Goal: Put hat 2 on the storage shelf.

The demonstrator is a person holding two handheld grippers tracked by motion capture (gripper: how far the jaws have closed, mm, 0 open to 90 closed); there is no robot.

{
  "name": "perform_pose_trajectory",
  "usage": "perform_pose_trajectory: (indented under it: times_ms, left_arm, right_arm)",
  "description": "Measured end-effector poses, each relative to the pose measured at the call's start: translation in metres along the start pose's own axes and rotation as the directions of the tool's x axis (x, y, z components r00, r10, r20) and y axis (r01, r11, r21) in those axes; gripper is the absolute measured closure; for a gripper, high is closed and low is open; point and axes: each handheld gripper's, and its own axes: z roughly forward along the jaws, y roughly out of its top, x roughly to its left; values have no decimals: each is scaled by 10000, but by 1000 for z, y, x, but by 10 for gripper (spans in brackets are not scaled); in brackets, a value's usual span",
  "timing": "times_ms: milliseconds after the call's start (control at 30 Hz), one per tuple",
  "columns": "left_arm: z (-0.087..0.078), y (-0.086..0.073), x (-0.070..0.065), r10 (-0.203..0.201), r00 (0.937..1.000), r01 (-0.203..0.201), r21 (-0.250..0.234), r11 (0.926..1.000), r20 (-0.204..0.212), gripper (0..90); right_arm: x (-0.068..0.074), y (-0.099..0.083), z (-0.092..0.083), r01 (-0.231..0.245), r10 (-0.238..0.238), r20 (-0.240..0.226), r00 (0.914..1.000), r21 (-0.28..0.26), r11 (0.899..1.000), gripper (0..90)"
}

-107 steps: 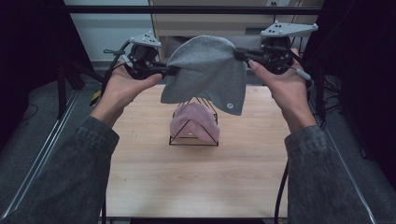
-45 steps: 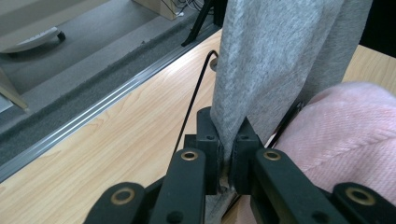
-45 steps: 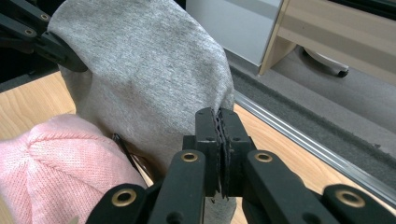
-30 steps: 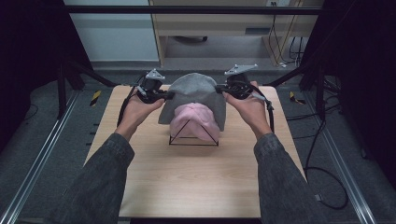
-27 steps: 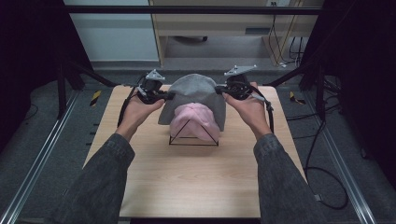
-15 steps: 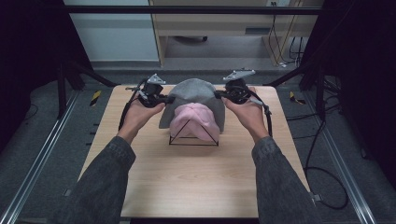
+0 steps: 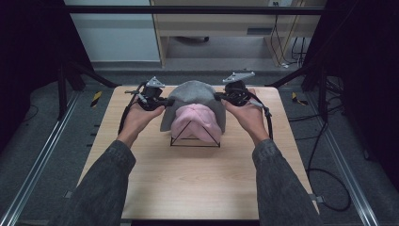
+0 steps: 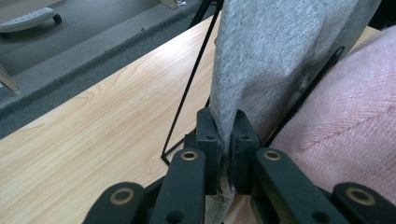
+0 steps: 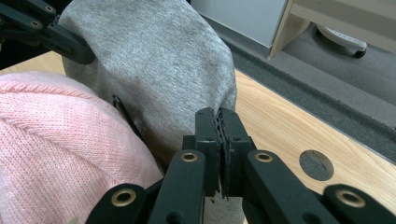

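A grey knit hat (image 7: 195,95) hangs between my two grippers over the top of a black wire stand (image 7: 195,137) at the table's far middle. A pink knit hat (image 7: 196,122) sits on that stand, partly under the grey one. My left gripper (image 7: 165,100) is shut on the grey hat's left edge; in the left gripper view the grey fabric (image 8: 261,56) is pinched between the jaws (image 8: 225,140). My right gripper (image 7: 220,96) is shut on the hat's right edge, with the grey cloth (image 9: 154,65) held at the jaws (image 9: 219,135). The pink hat (image 9: 60,140) lies just beside them.
The wooden table (image 7: 197,188) has bare room in front of the stand. A round hole (image 9: 316,164) in the tabletop lies near the right gripper. Black frame posts and cables stand at both sides; a wooden shelf unit (image 7: 221,23) is beyond the far edge.
Both grippers have carried the grey hat down and away from the camera, from high above the stand to draped over the pink hat. In the last second they edged slightly closer together.
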Motion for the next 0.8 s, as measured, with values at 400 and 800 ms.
perform_pose_trajectory:
  times_ms: [400,800]
  left_arm:
    - [6,-8,2,-80,10000,80,133,9999,11,848]
    - [12,-12,2,-96,9999,98,346,9994,-54,842]
  right_arm:
    - [3,-8,3,-73,73,-88,9999,74,9999,880]
    - [3,-16,6,-172,175,-97,9998,256,9995,879]
